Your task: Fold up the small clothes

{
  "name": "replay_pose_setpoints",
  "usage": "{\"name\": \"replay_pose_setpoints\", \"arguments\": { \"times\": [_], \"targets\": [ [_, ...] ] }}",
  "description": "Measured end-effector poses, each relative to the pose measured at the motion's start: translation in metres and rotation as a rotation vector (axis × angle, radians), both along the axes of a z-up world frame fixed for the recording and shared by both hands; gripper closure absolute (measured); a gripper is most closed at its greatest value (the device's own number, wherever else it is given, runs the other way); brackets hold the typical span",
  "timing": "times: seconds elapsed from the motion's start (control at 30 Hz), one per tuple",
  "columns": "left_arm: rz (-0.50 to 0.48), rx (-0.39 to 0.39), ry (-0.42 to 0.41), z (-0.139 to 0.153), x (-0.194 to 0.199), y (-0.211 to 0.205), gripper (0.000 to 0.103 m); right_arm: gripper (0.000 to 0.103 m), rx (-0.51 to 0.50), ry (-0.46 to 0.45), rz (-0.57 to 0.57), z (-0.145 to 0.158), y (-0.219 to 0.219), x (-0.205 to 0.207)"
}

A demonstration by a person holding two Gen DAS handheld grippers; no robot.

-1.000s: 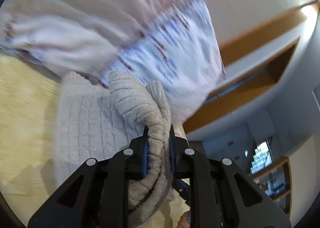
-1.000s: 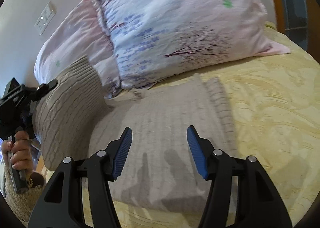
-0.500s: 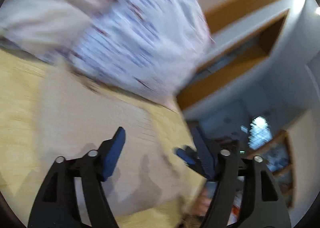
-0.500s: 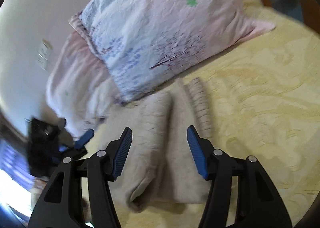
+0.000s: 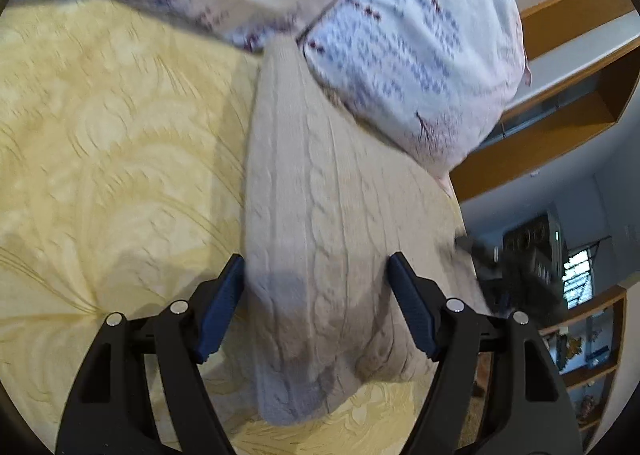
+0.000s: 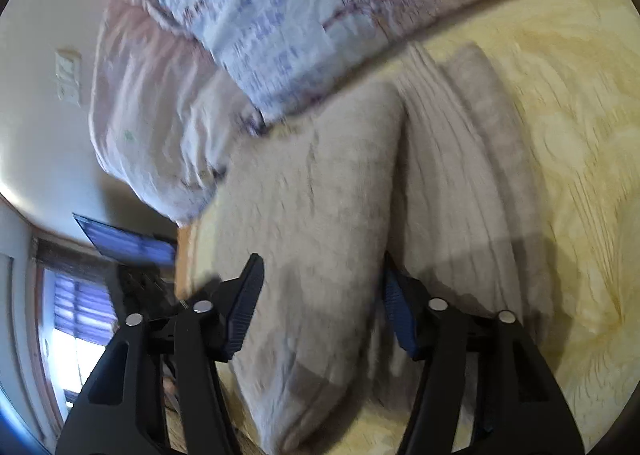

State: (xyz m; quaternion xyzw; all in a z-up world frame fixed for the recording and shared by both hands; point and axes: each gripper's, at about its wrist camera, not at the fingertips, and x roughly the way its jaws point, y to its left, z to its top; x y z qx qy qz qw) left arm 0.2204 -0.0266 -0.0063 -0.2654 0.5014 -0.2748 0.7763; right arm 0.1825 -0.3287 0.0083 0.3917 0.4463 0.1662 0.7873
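A beige cable-knit sweater (image 5: pixel 320 195) lies folded lengthwise on the yellow bedspread (image 5: pixel 112 143), its far end against the pillows. My left gripper (image 5: pixel 316 295) is open and empty, its jaws on either side of the sweater's near end. In the right wrist view the sweater (image 6: pixel 320 215) shows a folded-over layer on the left and a ribbed strip on the right. My right gripper (image 6: pixel 320 307) is open and empty over the folded layer's near end.
Two floral pink and blue pillows (image 5: pixel 400 35) lean at the head of the bed, also in the right wrist view (image 6: pixel 280 15). A wooden shelf (image 5: pixel 560 95) and the room lie beyond the bed edge. A wall switch (image 6: pixel 68 75) is at left.
My left gripper let go of the sweater's folded part and opened; that part now lies flat over the sweater. Both grippers have come lower, close over its near end.
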Motion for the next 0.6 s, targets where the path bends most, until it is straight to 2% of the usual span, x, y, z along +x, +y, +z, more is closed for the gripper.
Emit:
{"name": "replay_pose_setpoints", "arguments": {
  "times": [0.13,0.17,0.2,0.27,0.33,0.37,0.4,0.47,0.57,0.6],
  "targets": [
    [-0.012,0.006,-0.019,0.001,-0.001,-0.003,0.031,0.055,0.019,-0.003,-0.067,-0.008,-0.01,0.025],
    [-0.014,0.001,-0.018,0.0,-0.001,-0.002,0.03,0.064,0.013,0.003,-0.088,-0.012,-0.01,0.032],
    [-0.017,-0.005,-0.015,0.0,-0.001,-0.001,0.03,0.078,-0.004,0.001,-0.098,-0.012,-0.01,0.035],
    [-0.015,-0.025,-0.002,-0.001,0.0,0.001,0.029,0.086,-0.098,-0.063,-0.106,-0.002,-0.003,0.035],
    [-0.011,-0.047,0.012,-0.002,0.001,0.004,0.029,0.087,-0.262,-0.188,-0.097,0.021,0.014,0.027],
    [-0.009,-0.056,0.016,-0.002,0.0,0.006,0.029,0.087,-0.408,-0.312,-0.068,0.041,0.034,0.015],
    [-0.007,-0.063,0.02,-0.003,0.0,0.007,0.029,0.087,-0.498,-0.38,-0.047,0.051,0.046,0.008],
    [-0.008,-0.063,0.02,-0.002,0.0,0.008,0.029,0.087,-0.772,-0.547,0.018,0.071,0.087,-0.014],
    [-0.011,-0.057,0.016,-0.001,-0.002,0.008,0.029,0.088,-1.07,-0.716,0.082,0.079,0.13,-0.039],
    [-0.011,-0.057,0.017,-0.001,-0.002,0.008,0.029,0.088,-1.133,-0.742,0.083,0.079,0.136,-0.043]
  ]
}}
